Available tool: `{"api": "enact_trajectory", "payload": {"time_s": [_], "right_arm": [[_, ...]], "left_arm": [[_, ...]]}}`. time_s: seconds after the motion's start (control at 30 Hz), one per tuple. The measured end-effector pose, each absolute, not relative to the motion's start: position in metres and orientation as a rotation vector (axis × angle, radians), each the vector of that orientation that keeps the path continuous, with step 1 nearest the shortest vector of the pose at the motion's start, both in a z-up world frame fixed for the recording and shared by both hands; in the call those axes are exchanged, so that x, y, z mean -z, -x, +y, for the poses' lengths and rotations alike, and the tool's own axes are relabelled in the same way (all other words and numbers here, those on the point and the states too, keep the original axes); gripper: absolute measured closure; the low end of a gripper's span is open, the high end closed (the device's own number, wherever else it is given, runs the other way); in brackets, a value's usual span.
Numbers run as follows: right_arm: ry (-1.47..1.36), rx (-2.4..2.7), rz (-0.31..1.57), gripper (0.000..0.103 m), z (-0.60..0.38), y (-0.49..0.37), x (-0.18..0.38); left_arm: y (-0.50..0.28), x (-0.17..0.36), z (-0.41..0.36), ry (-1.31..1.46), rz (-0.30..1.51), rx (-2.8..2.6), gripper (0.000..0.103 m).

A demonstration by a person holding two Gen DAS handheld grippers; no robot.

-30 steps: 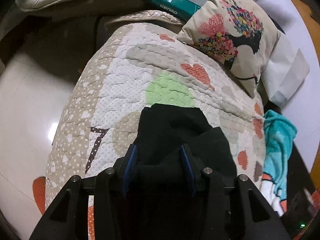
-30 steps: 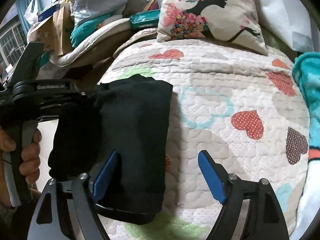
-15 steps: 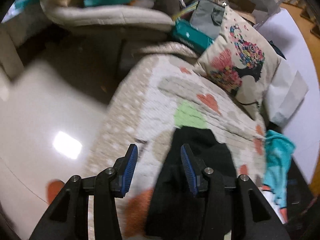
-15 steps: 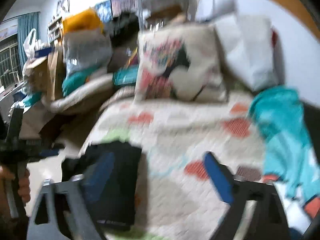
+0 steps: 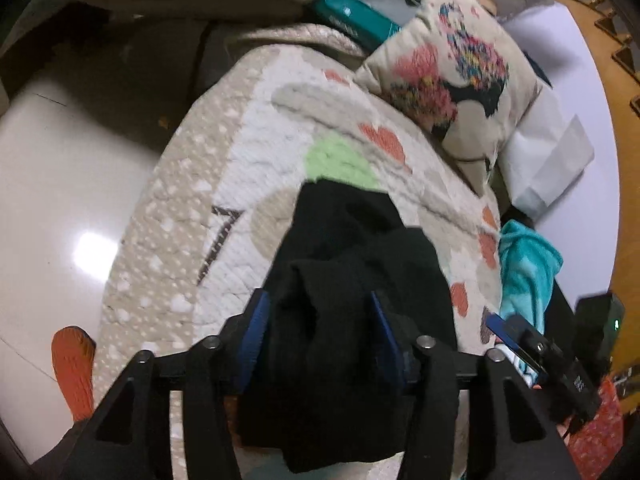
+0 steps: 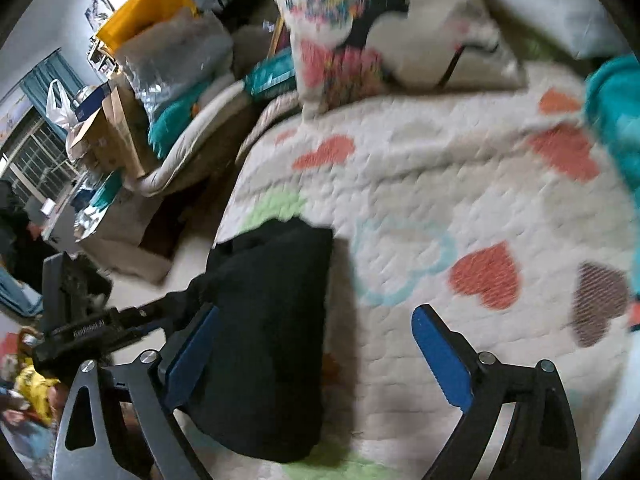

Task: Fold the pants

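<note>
Black folded pants [image 5: 360, 248] lie on the heart-patterned quilt [image 5: 248, 184] near its left edge. My left gripper [image 5: 318, 300] straddles a bunched fold at their near end, and its jaws are opening with the fabric between the blue pads. In the right wrist view the pants [image 6: 272, 300] lie low and left, and the left gripper [image 6: 172, 306] reaches into their left edge. My right gripper [image 6: 316, 312] hovers wide above them, jaws closing slightly. Its left finger is over the pants, its right finger over bare quilt [image 6: 440, 184]. Nothing is gripped.
A floral pillow [image 5: 452, 80] leans at the far end of the quilt. A teal blanket [image 5: 524, 264] lies along the right side. Shiny floor [image 5: 72, 184] drops off to the left. Boxes and bags [image 6: 120, 128] pile up beyond the bed.
The left gripper swung off to the left of the pants, then came back over them with its jaws wider. The right gripper rose and rolled, tilting its view.
</note>
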State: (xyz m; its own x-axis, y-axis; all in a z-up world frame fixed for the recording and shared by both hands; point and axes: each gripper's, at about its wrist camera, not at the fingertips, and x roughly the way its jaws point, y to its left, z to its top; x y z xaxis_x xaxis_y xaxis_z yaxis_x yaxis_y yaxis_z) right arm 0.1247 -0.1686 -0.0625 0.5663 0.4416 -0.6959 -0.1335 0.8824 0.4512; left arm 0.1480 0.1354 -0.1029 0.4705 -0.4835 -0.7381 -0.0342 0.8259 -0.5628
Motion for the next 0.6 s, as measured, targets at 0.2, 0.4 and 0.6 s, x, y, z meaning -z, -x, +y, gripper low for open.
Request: {"api": "enact_trajectory", "payload": {"time_s": [0.2, 0.4, 0.6], "right_arm": [[-0.443, -0.383, 0.984, 0.006, -0.156, -0.153, 0.094], [-0.447, -0.395, 1.005, 0.006, -0.15, -0.161, 0.104], [-0.473, -0.415, 1.016, 0.007, -0.151, -0.166, 0.111]], "left_arm": [[-0.155, 0.112, 0.131, 0.581, 1.074, 0.303, 0.044], [-0.142, 0.078, 0.136, 0.539, 0.933, 0.313, 0.041], [-0.15, 0.101, 0.114, 0.447, 1.053, 0.298, 0.035]]}}
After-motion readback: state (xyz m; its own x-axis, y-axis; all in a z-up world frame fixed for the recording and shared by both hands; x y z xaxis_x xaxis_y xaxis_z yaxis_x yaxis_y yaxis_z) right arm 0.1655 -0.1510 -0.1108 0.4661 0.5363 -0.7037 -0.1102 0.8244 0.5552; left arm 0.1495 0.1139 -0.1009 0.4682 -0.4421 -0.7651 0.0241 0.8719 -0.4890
